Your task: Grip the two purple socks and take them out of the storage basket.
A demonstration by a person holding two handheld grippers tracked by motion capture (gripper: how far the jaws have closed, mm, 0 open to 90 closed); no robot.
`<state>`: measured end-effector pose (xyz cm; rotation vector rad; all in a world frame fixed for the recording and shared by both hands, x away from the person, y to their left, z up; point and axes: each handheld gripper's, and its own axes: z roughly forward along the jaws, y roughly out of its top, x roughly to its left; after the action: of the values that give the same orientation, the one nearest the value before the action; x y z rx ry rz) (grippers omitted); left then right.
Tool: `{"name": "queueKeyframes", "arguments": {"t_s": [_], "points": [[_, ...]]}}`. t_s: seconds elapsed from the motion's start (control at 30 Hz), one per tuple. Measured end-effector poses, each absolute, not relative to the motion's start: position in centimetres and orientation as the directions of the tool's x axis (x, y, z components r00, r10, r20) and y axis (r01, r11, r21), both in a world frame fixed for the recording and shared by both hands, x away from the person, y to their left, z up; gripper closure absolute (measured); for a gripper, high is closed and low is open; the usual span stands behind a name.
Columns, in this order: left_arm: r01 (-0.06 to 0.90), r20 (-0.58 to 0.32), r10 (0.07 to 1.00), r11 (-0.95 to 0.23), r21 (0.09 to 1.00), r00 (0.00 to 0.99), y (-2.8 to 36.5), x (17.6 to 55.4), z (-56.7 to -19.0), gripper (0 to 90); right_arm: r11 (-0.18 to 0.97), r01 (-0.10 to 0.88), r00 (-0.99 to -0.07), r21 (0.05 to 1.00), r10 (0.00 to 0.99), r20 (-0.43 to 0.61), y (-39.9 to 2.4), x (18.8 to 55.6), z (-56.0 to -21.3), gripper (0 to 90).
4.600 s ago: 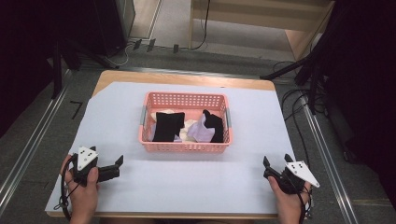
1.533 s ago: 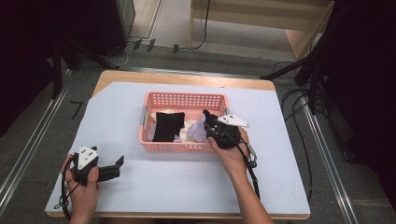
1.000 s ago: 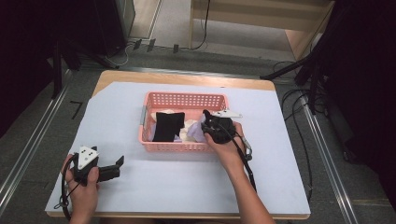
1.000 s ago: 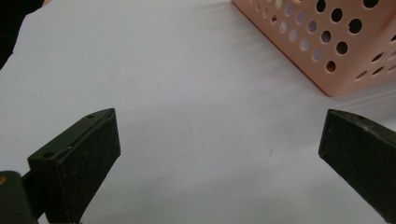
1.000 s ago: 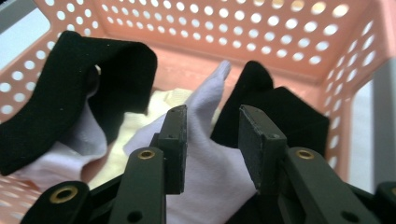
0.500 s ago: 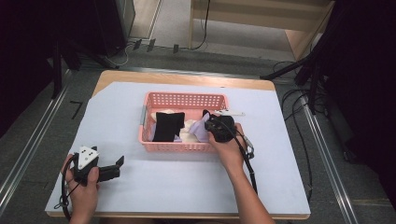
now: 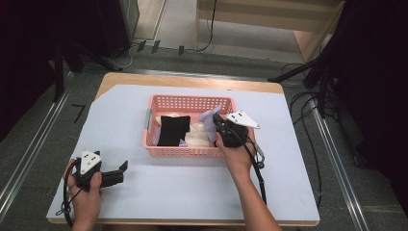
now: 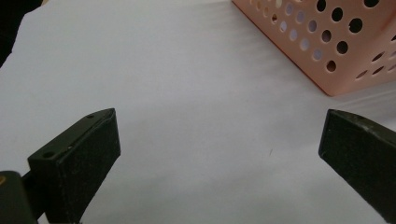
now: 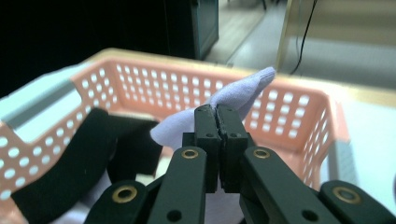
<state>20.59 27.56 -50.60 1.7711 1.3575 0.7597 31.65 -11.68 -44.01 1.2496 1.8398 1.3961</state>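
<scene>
A lilac cloth point(image 9: 233, 95) is clamped in the right tongs point(image 9: 215, 112) above the basket point(image 7: 187, 102); the left tongs point(image 8: 219, 154), held apart, lie well left of the basket.

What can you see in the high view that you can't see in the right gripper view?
The high view alone takes in the left gripper, jaws apart over the white table cover, the person's forearms, and a cream cloth in the basket. The right gripper view alone gives a close look at the right gripper, jaws pinched shut on the lavender cloth. Both share the pink basket, the black cloth and that lavender cloth.
</scene>
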Motion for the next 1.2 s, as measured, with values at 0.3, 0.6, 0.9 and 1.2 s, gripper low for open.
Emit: {"name": "queueKeyframes", "arguments": {"t_s": [0.3,0.6,0.9,1.2], "points": [[0.511,0.006,0.967,-0.14,0.848,0.254,27.5,20.6,-50.6,0.0,0.047,0.186,-0.464,0.981,0.885,0.046,-12.3,31.2,-43.1,88.7],[0.513,0.005,0.967,-0.14,0.847,0.255,27.6,20.6,-50.6,0.0,0.068,0.08,-0.455,0.994,0.89,-0.024,-12.8,31.1,-42.7,88.7],[0.51,0.006,0.967,-0.14,0.848,0.256,27.6,20.6,-50.6,0.0,0.043,0.016,-0.401,0.999,0.915,-0.033,-14.2,30.7,-41.7,88.7],[0.51,0.007,0.967,-0.141,0.848,0.256,27.6,20.6,-50.6,0.0,0.031,-0.007,-0.34,0.999,0.94,-0.032,-16.4,30.6,-41.1,88.7]]}}
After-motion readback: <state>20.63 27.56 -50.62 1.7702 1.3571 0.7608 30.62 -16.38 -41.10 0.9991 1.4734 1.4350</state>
